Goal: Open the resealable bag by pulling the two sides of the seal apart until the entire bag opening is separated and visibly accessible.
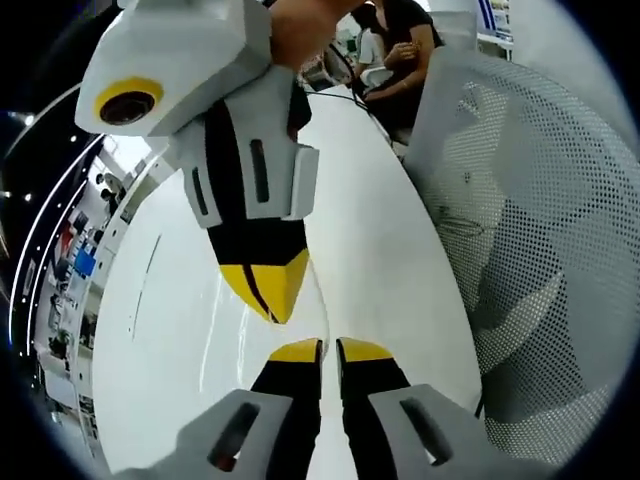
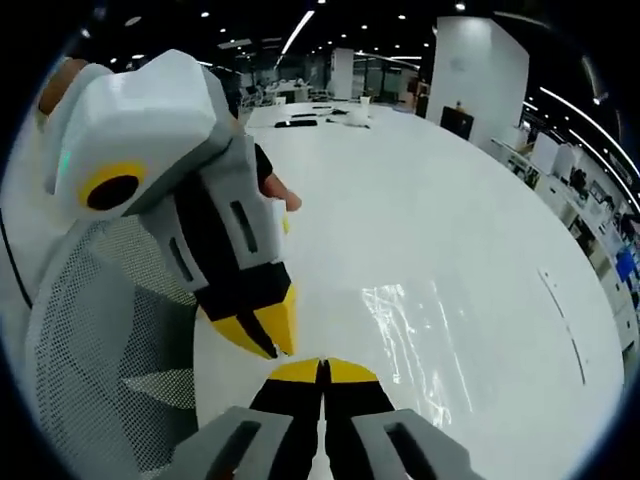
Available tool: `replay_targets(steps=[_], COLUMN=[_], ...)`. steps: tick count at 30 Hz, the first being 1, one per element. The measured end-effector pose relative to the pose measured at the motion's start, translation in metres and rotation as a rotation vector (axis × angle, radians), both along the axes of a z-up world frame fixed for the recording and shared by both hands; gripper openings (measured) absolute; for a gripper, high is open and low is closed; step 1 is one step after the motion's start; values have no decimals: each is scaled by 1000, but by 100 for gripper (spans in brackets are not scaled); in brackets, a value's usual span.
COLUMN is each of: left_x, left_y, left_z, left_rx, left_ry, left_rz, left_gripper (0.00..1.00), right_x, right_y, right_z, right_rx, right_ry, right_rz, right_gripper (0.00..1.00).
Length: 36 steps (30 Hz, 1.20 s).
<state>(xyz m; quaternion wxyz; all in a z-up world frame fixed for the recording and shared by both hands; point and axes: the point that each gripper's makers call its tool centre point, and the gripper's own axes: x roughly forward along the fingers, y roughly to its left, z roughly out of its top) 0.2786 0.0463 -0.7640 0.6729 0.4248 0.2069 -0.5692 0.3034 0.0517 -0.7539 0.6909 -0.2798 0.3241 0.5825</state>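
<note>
The clear resealable bag [image 2: 420,340] lies on the white table [image 2: 400,180] as a glossy film, just right of both grippers' tips. In the left gripper view it is only a faint sheen [image 1: 215,340]. My right gripper [image 2: 322,368] has its yellow-tipped jaws pressed together at the bag's near edge. My left gripper [image 2: 275,345] comes in from the upper left, tips together, almost touching the right one. In the left gripper view, my left gripper [image 1: 331,350] is shut, and the right gripper [image 1: 272,305] points down just above it. Whether either one pinches film is hidden.
A white mesh chair back [image 1: 530,200] stands close beside the table edge, also seen as mesh [image 2: 100,330]. A person [image 1: 395,50] sits at the table's far end. Small dark items [image 2: 320,115] lie far off on the table. A hand [image 2: 275,190] holds the left gripper.
</note>
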Motion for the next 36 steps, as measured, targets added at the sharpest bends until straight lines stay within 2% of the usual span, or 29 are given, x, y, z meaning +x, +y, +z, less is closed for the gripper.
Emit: replay_targets(steps=[6,8,16,22,27,36], left_x=[-2,-2,-1,2,5,5], left_y=[4,5,7,9,9,6], left_z=[-5,-7,-4,-4,0,4], left_rx=[21,24,10,38,50,42], left_ry=[14,-5,9,-4,-20,-16], left_rz=[11,3,25,4,-8,-8], left_gripper=[0,0,0,0,0,0], right_x=[17,22,35,48,58,67], right_y=[-1,0,-3,-6,-12,-17], right_z=[9,16,27,37,45,50], right_rx=[18,58,66,90,120,122], right_ry=[-48,-32,-88,-119,-107,-143], right_rz=[-59,-101,-120,-176,-240,-292], right_gripper=[0,0,0,0,0,0])
